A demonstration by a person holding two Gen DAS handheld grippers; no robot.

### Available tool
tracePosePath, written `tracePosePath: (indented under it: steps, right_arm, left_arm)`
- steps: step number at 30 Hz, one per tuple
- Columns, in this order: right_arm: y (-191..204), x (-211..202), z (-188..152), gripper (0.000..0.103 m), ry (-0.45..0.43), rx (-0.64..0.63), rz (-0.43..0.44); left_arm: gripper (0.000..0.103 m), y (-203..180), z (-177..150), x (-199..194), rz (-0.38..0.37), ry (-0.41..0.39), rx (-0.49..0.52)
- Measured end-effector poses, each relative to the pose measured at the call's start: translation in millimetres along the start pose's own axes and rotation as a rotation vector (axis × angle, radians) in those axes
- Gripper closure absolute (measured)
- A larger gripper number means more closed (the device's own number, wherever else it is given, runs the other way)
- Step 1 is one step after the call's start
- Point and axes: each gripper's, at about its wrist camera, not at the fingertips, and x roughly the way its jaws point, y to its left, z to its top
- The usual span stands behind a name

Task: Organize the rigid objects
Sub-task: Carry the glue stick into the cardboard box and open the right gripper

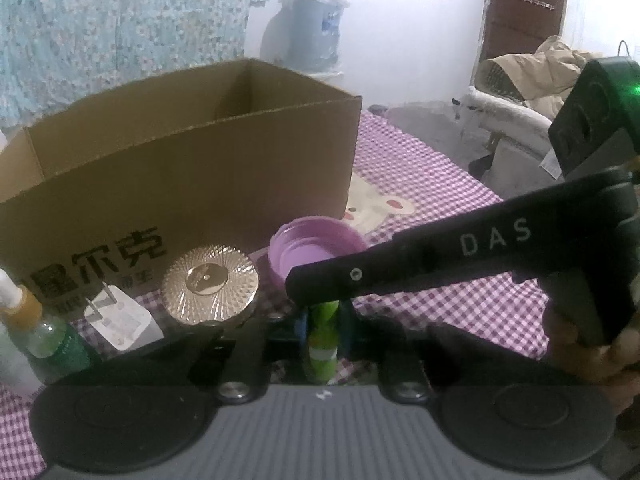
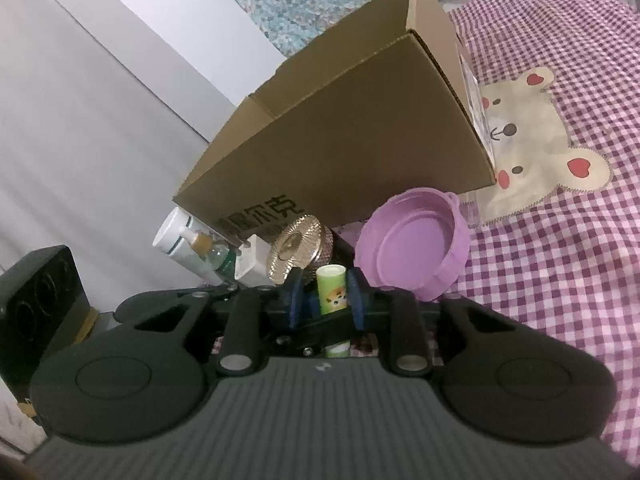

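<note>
Right now your left gripper (image 1: pixel 324 320) is closed on a small green stick tube (image 1: pixel 322 344), which stands upright between its blue pads, low over the purple checked cloth (image 1: pixel 440 200). Your right gripper (image 2: pixel 326 300) has the same tube between its narrow-set pads. One pad sits against it. The other shows a sliver of gap, so you cannot tell whether that grip is firm. From the left wrist view, the right gripper reaches in from the right, with its tip directly over the tube.

Straight ahead stands the open-topped cardboard box (image 1: pixel 200 168), whose near wall rises well above the tube. Three things lie between you and that wall:
- An upturned purple lid (image 1: pixel 316 248) lies just ahead, slightly right.
- A gold ribbed round jar (image 1: pixel 210 284) is just beside it on the left.
- A white plug charger (image 1: pixel 120 320) comes next on the left.

Further left, a clear pump bottle with a green label (image 1: pixel 52 340) crowds the corner.

To the right the cloth lies bare, and a bear patch (image 2: pixel 540 140) sits past the box's end.
</note>
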Motion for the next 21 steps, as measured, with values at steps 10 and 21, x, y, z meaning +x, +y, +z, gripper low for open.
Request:
tracePosePath:
  steps: [10,21]
  right_arm:
    - [53,-27,26,0.085,-0.076,-0.110,0.006]
    - [129,40,151,0.086,0.008,-0.227,0.100]
  left_arm:
    - [0.087,5,30,-58,0.021,-0.157,0.006]
    - [0.087,109,118,-80,0.119,-0.117,-0.131]
